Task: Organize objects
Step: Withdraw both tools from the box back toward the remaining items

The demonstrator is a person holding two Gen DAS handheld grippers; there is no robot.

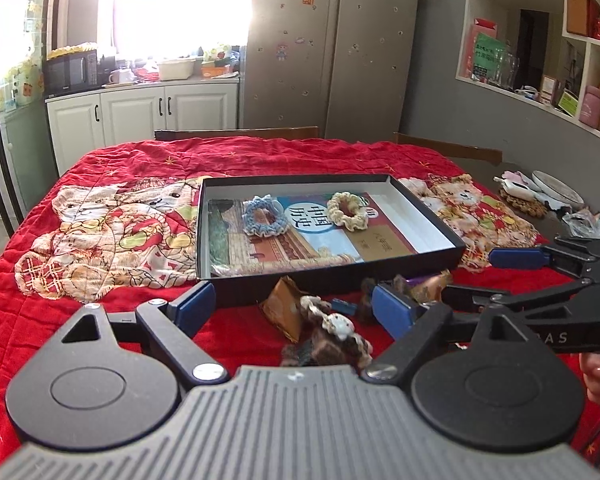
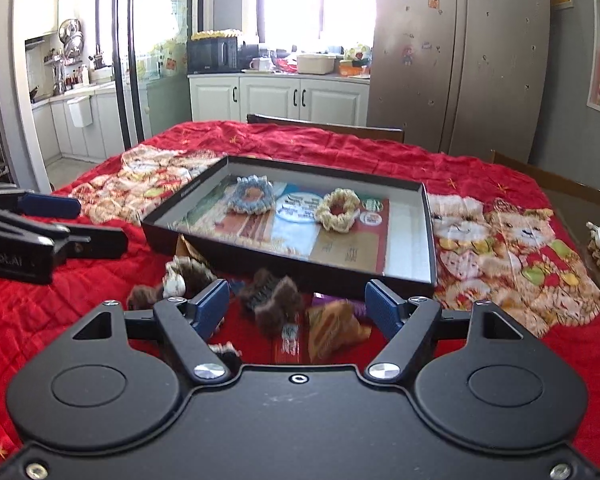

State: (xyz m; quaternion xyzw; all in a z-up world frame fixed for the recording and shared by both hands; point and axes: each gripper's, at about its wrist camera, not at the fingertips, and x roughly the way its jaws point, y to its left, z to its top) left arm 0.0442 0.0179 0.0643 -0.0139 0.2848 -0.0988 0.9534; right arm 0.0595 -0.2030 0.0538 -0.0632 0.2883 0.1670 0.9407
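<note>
Setting: kitchen-dining room, table under a red quilted cloth [image 1: 260,152] printed with bears; fridge and white cabinets behind.
Box: shallow black box [image 1: 332,276] mid-table, a printed book lying flat inside, with a blue scrunchie [image 1: 265,216] and a cream scrunchie [image 1: 347,211] on the book.
Loose things: between the box's near wall and the table's near edge lie a brown furry hair clip with a white trim [image 1: 332,336], a second brown furry clip [image 2: 274,300] and a golden-brown wrapped piece [image 2: 332,326].
Left gripper [image 1: 292,304]: jaws wide apart, empty, the trimmed clip directly ahead between its fingers, long axis running roughly away from the camera.
Right gripper [image 2: 296,298]: jaws also spread, empty, hovering over the second clip and the wrapped piece; blur hides detail.
Key relation: each gripper has its own clip straight in front; the box lies just beyond, so the likely carry is forward over the near wall.
</note>
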